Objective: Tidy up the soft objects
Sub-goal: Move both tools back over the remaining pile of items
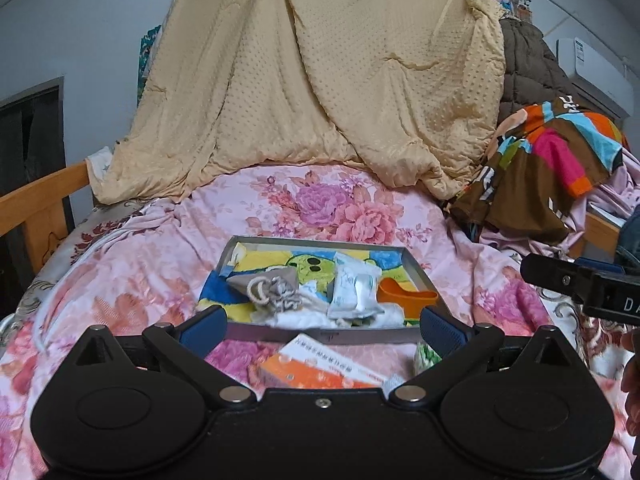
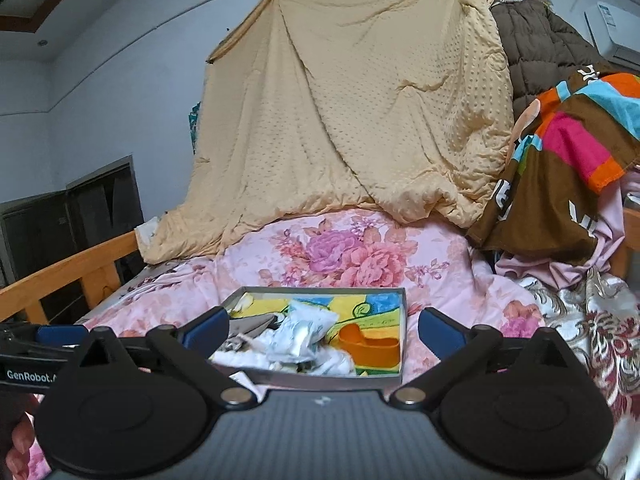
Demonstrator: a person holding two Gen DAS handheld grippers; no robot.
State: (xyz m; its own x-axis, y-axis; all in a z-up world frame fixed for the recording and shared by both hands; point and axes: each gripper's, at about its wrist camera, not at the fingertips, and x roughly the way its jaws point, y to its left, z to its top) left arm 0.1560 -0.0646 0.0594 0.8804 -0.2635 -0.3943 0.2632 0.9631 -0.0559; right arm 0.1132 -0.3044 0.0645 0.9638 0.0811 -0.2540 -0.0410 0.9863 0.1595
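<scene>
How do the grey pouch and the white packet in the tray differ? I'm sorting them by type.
The grey pouch is dull woven cloth with a cord drawstring; the white packet is glossy wrapping with a silvery patch. The pouch lies crumpled toward the tray's left; the packet is propped flatter, nearer the middle, beside the orange cup. Both rest on white cloth inside the tray.

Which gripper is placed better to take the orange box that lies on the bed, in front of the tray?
Left, probably. The orange box lies just below the open left gripper, between its fingers. The right gripper, also open, does not show the box.
</scene>
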